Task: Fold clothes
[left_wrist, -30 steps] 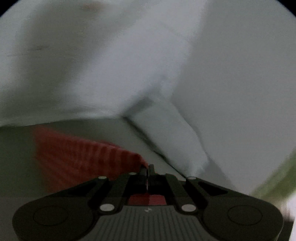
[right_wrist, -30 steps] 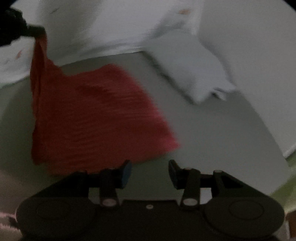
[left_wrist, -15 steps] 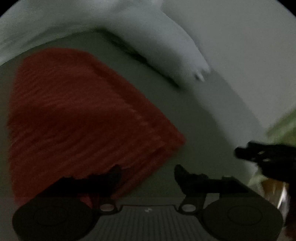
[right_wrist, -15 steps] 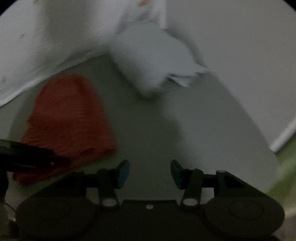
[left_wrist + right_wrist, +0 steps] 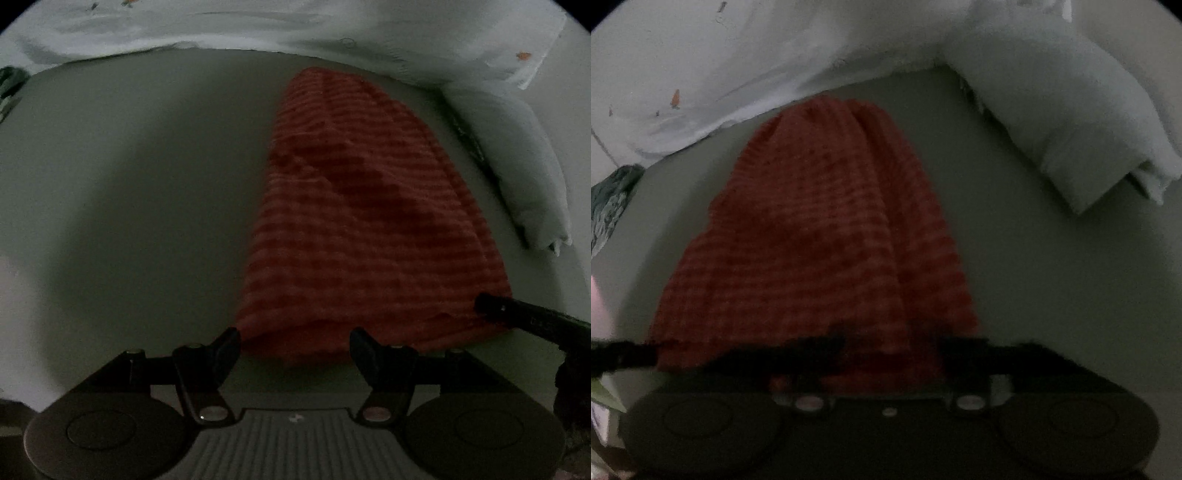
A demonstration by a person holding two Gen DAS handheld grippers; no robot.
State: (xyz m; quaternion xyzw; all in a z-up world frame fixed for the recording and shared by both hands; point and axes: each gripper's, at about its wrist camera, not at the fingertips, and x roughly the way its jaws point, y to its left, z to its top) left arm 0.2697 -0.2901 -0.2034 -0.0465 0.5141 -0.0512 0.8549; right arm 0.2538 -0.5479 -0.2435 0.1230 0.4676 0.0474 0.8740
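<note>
A red ribbed cloth (image 5: 369, 229) lies folded on the grey-green bed surface (image 5: 129, 203). My left gripper (image 5: 293, 347) is open, its fingers at the cloth's near left corner, empty. In the right wrist view the cloth (image 5: 820, 251) fills the middle, and my right gripper (image 5: 890, 350) is open with the cloth's near edge between its blurred fingers (image 5: 820, 350). The right gripper's finger (image 5: 517, 314) shows at the cloth's near right corner in the left wrist view. The left gripper's tip (image 5: 620, 354) shows at the left in the right wrist view.
A white folded towel or pillow (image 5: 524, 177) lies right of the cloth, also in the right wrist view (image 5: 1071, 129). White bedding (image 5: 258, 26) bounds the far side. A dark patterned fabric (image 5: 609, 199) sits at the left edge.
My left gripper let go of the red cloth and opened; the cloth now lies folded flat. Both grippers have come down to its near edge.
</note>
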